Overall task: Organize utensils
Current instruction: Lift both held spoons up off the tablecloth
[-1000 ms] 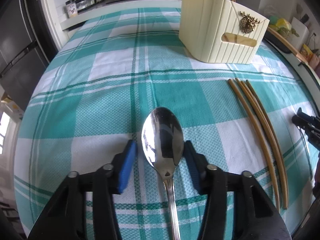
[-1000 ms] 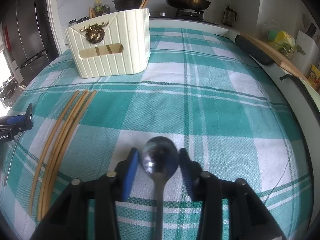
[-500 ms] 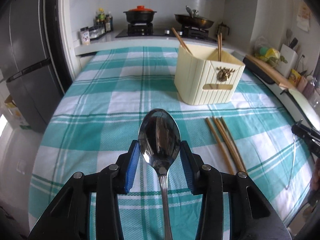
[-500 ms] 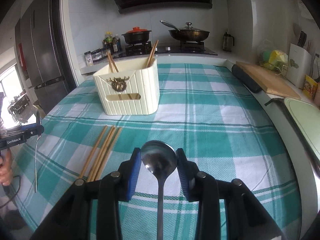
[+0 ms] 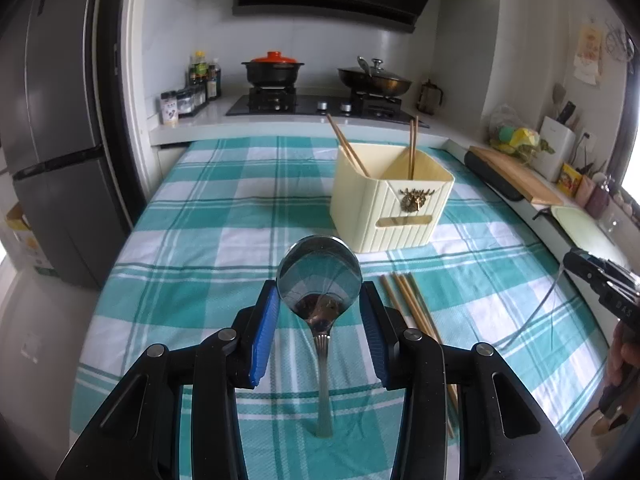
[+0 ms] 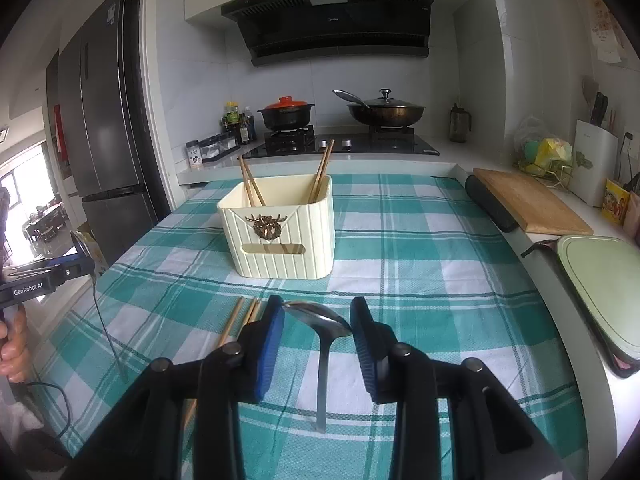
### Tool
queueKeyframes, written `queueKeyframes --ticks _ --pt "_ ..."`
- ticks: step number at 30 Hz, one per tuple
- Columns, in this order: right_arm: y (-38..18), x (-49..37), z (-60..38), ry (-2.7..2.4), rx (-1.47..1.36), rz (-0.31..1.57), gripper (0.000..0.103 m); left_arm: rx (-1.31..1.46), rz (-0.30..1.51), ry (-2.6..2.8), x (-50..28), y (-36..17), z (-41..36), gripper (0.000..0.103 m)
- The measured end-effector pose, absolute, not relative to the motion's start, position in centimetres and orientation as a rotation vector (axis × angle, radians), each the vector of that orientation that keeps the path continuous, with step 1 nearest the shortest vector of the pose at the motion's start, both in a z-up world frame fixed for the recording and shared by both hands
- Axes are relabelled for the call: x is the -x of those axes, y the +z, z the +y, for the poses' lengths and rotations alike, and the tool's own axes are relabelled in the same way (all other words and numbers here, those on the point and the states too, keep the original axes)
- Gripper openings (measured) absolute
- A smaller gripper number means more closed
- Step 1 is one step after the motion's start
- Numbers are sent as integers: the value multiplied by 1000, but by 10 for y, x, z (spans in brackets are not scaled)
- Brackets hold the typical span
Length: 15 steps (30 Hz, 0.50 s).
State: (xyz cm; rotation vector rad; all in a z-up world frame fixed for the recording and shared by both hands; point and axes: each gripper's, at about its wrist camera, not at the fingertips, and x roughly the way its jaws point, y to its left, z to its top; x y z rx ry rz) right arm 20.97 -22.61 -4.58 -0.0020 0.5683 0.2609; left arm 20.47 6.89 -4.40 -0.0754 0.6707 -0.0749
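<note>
Steel spoons: left gripper [image 5: 319,300] clamps spoon [image 5: 319,280]; right gripper [image 6: 317,322] clamps second spoon [image 6: 320,316].
Advice: keep handles hanging plumb, lower into cream holder [image 6: 280,236].

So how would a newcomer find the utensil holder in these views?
Start at the teal plaid tablecloth; the cream ribbed utensil holder stands on it toward the stove end. It alone stands upright there, with a brass antlered emblem on its front and chopsticks poking out.
</note>
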Motion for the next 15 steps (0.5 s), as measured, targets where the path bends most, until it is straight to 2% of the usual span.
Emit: queueKeyframes --ticks 15 --pt "-41 -215 -226 248 3 553 33 75 665 -80 -207 -41 67 41"
